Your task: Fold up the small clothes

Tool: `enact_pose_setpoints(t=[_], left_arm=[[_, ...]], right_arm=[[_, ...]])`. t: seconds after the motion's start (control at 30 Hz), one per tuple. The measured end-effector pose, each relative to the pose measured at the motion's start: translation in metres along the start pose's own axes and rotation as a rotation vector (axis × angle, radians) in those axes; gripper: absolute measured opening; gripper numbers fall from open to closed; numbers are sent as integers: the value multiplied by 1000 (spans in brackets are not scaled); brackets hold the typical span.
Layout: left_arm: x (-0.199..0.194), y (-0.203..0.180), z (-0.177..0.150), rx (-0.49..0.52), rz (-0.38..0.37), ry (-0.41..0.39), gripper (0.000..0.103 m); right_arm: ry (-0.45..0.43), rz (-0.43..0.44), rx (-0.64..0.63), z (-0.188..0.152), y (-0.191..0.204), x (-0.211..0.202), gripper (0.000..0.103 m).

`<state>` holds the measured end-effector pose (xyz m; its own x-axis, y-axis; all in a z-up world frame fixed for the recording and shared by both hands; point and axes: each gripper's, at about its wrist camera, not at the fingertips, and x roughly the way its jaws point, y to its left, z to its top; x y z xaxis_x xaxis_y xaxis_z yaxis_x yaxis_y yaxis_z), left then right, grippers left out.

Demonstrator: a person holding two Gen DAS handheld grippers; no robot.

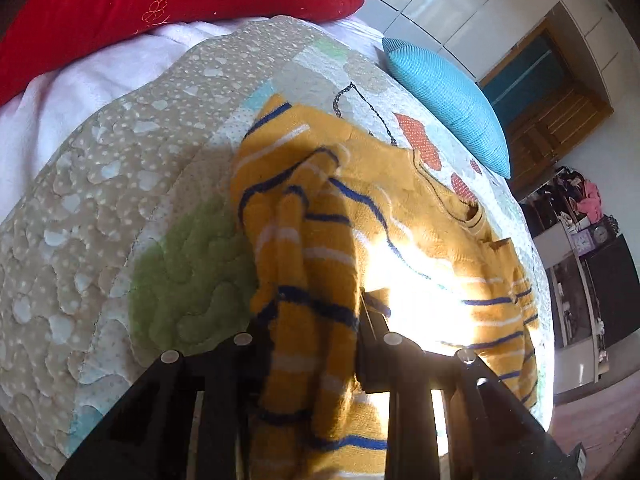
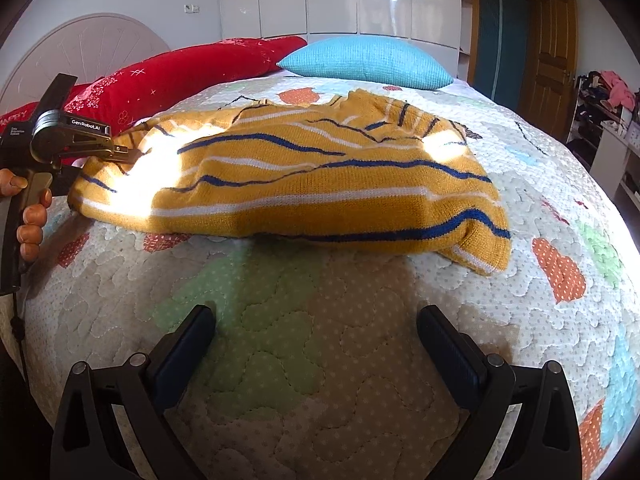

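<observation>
The right tool (image 2: 316, 332) sits nearest the lens in its own view, its two dark fingers (image 2: 188, 344) spread wide with only bare quilt (image 2: 280, 380) between them. It hangs over the near part of the bed, short of the sweater (image 2: 320, 184).

The sweater, mustard yellow with blue and white stripes, lies spread across the quilt's middle, rumpled, with one corner folded under at the near right. Bright sunlight washes out patches of it.

The left tool (image 2: 128, 154) comes in from the left side of the bed, held in a hand (image 2: 30, 220), and its tips are pinched on the sweater's left edge. In the left wrist view the same tool (image 1: 308, 344) has a bunch of striped knit clamped between its fingers (image 1: 372, 320), the cloth lifted and draping toward the lens.

Behind the sweater, at the head of the bed, lie a red pillow (image 2: 180, 72) and a blue pillow (image 2: 368, 60), side by side and apart from the sweater.
</observation>
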<state>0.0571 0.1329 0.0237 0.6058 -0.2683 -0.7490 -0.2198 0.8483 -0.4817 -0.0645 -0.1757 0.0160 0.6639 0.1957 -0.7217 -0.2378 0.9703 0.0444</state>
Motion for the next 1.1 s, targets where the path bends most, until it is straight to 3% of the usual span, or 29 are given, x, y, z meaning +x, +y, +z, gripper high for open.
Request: enact_pose_setpoints(t=[0.1,0.2,0.3,0.43,0.5,0.57,0.67,0.73,0.8,0.87,0.93,1.1], left_arm=[[-16,-24,10,44,2,-29,21],[-29,-69,17,105,-27,-54,19],[-30,-137,11,215,-85,-49,18],[-2,-231,-23,382,-177,34,17],[26,-264,-46,441,-165,103,18],[54,-281,-67,480,-164,174,27],[59,-286,-88,474,-243,249,29],[36,-280,-96,475,-292,223,44],[7,-264,-94,456,-303,168,66],[-21,-243,-91,435,-276,108,75],[-40,-217,-91,419,-221,65,76],[-62,-156,-92,334,-118,28,76]], right_arm=[[12,58,58,8,-11,-10,83],[13,131,134,8,-29,-20,80],[-2,150,198,0,-45,-33,80],[-19,128,261,-17,-69,-49,80],[-23,117,286,-24,-80,-54,80],[-26,104,308,-29,-91,-58,80],[-36,88,335,-31,-104,-65,80],[-45,71,332,-28,-109,-69,80],[-53,71,321,-21,-113,-71,80],[-71,87,317,-8,-116,-70,80],[-95,114,311,10,-115,-69,80],[-132,209,309,68,-103,-50,92]])
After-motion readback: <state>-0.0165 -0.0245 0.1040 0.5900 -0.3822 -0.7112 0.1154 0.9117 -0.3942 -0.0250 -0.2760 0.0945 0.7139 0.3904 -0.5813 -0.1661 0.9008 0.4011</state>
